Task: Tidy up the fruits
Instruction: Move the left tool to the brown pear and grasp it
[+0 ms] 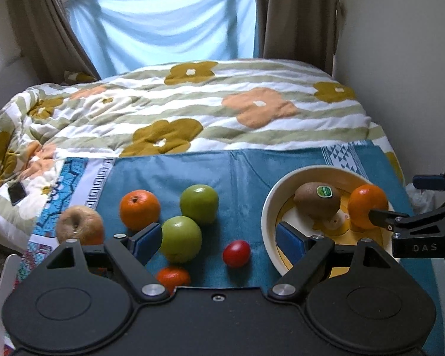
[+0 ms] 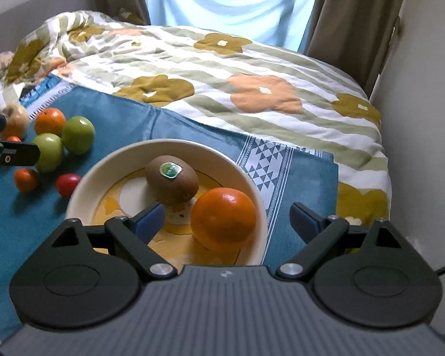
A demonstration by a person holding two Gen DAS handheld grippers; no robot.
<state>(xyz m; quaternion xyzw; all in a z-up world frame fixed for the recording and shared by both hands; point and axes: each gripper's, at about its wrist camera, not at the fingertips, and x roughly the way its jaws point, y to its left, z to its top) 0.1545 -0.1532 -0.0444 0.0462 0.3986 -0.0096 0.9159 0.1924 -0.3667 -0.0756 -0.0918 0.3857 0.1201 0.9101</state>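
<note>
Fruit-gathering looked midway: kiwi (image 2: 172, 182) and orange (image 2: 224, 219) lay in the bowl (image 2: 83, 187), right gripper (image 2: 227, 218) spread around the orange, left gripper (image 1: 219, 237) spread near the loose green apple (image 1: 181, 238), probably next for grasping.

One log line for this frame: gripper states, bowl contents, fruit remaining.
left gripper: open | right gripper: open | bowl: kiwi, orange | cloth: seven fruits

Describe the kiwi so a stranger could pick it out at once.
Find the cream bowl on the blue cloth. Two fruits sit inside: the kiwi is the fuzzy brown oval with a green sticker, beside a smooth orange.
</note>
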